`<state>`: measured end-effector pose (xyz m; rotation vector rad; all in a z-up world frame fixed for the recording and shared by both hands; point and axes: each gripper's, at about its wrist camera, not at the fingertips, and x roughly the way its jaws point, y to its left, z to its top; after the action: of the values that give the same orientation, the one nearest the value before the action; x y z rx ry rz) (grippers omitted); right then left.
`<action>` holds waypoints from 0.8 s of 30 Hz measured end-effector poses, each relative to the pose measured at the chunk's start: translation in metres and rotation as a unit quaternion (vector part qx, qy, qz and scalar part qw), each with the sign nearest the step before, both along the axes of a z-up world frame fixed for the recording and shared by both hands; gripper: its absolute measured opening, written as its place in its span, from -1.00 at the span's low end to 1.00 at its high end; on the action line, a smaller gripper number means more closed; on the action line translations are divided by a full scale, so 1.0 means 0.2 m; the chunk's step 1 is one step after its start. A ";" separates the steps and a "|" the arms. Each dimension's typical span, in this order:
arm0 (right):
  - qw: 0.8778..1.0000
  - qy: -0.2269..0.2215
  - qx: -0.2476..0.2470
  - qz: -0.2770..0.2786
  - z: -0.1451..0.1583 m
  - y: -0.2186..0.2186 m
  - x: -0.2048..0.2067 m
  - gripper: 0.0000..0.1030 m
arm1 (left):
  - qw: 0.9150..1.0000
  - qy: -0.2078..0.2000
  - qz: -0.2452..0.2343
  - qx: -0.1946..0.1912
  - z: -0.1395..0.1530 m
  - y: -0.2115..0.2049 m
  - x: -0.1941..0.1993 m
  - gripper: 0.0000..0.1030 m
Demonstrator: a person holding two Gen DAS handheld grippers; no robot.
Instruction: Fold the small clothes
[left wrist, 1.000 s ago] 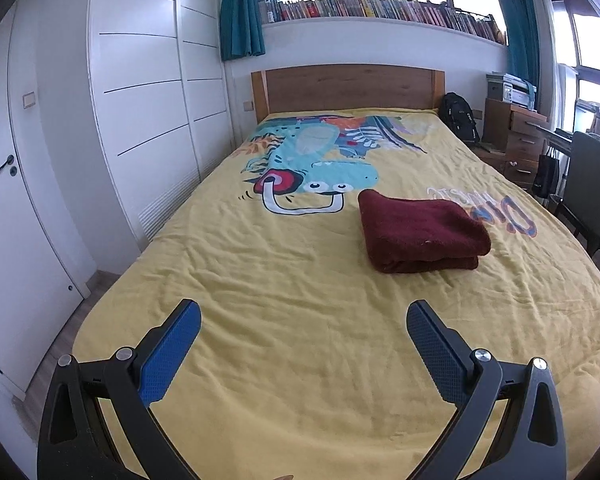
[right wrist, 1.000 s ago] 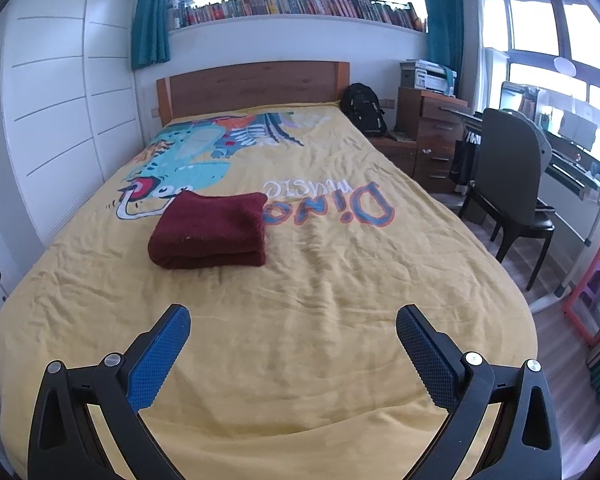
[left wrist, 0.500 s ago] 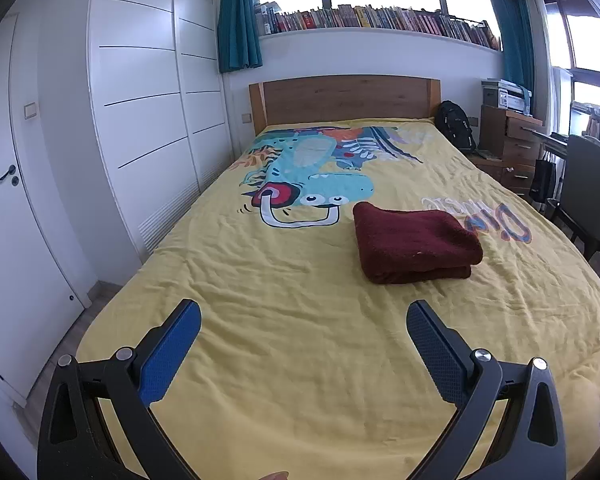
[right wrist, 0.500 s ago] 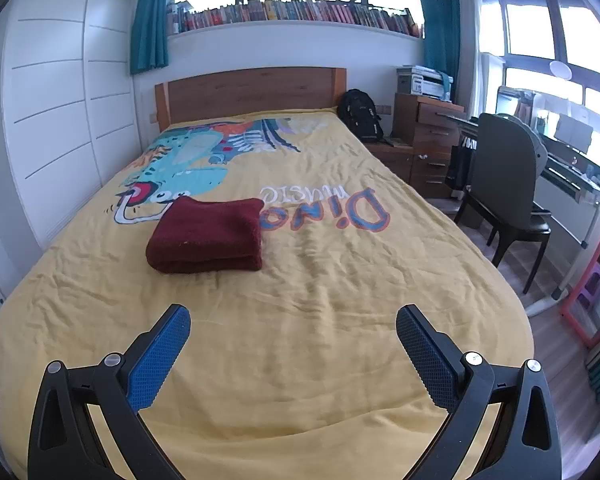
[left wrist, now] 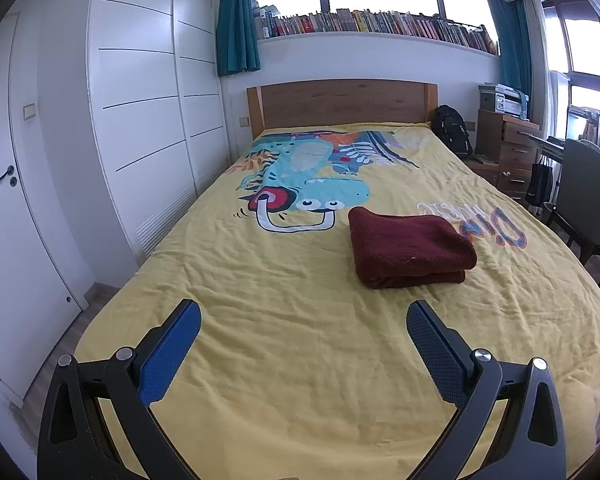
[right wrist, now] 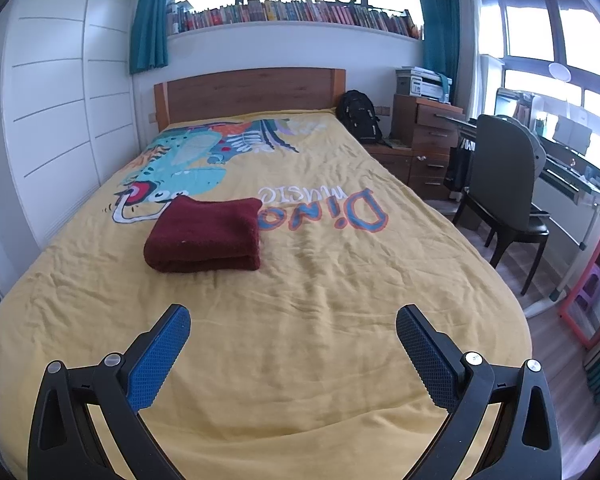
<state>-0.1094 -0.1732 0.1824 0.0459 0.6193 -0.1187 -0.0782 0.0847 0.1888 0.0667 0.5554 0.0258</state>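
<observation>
A dark red garment (left wrist: 408, 248) lies folded into a thick rectangle in the middle of the yellow bedspread (left wrist: 300, 360). In the right wrist view the same garment (right wrist: 206, 236) sits left of centre, beside the "Dino music" print. My left gripper (left wrist: 303, 316) hangs open over the foot of the bed, well short of the garment, with nothing between its blue pads. My right gripper (right wrist: 293, 320) is open too, held back from the garment and empty.
White wardrobe doors (left wrist: 140, 120) line the left side of the bed. A wooden headboard (left wrist: 342, 102) stands at the far end. A black backpack (right wrist: 358, 116), a drawer unit (right wrist: 428, 140), a dark chair (right wrist: 504, 184) and a desk stand to the right.
Both grippers have drawn back and tilted up a little, so the garment sits slightly farther off and more of the room shows. Both stay open; the garment has not moved.
</observation>
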 end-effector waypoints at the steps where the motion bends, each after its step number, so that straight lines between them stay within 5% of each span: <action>1: 1.000 0.001 0.000 -0.001 0.00 0.00 0.00 1.00 | 1.000 0.000 0.000 -0.001 0.00 0.00 0.00 0.97; 24: 1.000 0.007 -0.003 -0.006 -0.03 -0.02 0.01 1.00 | 1.000 0.010 -0.010 -0.004 -0.02 -0.02 0.01 0.97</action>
<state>-0.1077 -0.1776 0.1767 0.0424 0.6318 -0.1318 -0.0768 0.0797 0.1839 0.0654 0.5742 0.0026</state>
